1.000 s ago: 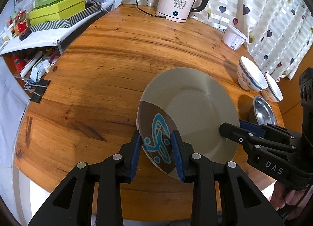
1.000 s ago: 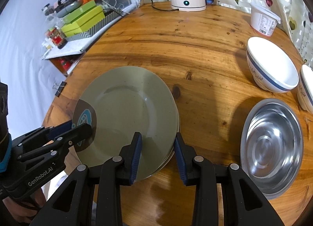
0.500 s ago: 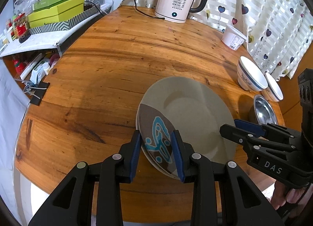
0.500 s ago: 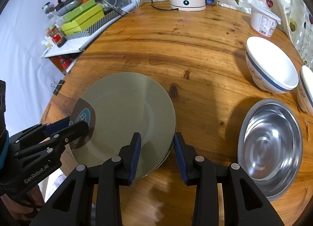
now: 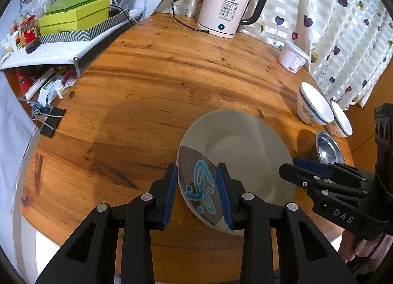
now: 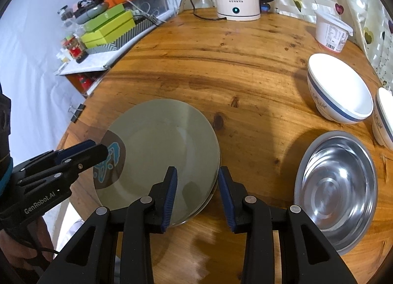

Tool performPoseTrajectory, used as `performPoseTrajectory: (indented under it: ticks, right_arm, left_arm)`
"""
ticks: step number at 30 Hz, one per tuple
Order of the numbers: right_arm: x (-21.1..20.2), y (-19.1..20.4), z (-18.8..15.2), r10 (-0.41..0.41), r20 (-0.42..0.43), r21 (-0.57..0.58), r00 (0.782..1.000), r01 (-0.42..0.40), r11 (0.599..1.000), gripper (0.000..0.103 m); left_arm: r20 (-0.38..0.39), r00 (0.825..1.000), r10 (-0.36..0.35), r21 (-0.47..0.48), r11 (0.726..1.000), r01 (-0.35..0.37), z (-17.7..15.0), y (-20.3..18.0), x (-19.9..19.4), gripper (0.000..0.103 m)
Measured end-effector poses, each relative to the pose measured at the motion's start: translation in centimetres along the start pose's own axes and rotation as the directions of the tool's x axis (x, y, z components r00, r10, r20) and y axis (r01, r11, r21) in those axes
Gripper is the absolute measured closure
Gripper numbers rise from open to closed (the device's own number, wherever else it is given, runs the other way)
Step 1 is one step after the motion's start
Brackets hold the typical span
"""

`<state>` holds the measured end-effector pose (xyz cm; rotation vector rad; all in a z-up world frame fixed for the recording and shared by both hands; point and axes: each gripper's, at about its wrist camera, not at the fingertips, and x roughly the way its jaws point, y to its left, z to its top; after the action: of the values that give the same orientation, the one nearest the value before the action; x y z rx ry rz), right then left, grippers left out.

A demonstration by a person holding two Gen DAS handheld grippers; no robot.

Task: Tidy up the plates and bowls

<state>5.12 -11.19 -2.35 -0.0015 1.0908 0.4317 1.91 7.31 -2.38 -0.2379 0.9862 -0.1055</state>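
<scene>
A grey-green plate with a brown and blue patch (image 5: 235, 154) (image 6: 162, 146) lies on another plate on the round wooden table (image 5: 147, 92). My left gripper (image 5: 197, 190) is open, its jaws either side of the plate's patterned near edge. My right gripper (image 6: 197, 195) is open at the plate's opposite rim, which sits between its jaws. A steel bowl (image 6: 336, 190) (image 5: 329, 146) lies to the right. Two white bowls with blue bands (image 6: 339, 90) (image 5: 312, 104) stand beyond it.
A white kettle (image 5: 228, 11) and a white tub (image 5: 292, 55) stand at the table's back by the curtain. A shelf with green boxes (image 5: 73, 19) is at the left. A binder clip (image 5: 49, 122) lies at the table's left edge.
The plate has come down onto the plate below it and lies flat. Both grippers have drawn back a little and their jaws have widened around its rim.
</scene>
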Motion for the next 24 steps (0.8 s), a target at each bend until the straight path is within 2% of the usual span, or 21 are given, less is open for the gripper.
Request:
performPoseTrajectory:
  ticks: [11, 24]
  right_arm:
    - [-0.4, -0.2, 0.0, 0.007, 0.017, -0.009, 1.0, -0.007, 1.0, 0.073]
    - [-5.3, -1.3, -1.3, 0.056, 0.119, -0.042, 0.991, -0.052, 0.998, 0.073]
  left_arm:
    - [0.005, 1.0, 0.004, 0.002, 1.0, -0.004, 0.0, 0.0, 0.0, 0.069]
    - [0.051, 0.999, -0.017, 0.047, 0.999, 0.015, 0.2, -1.6, -2.4, 0.069]
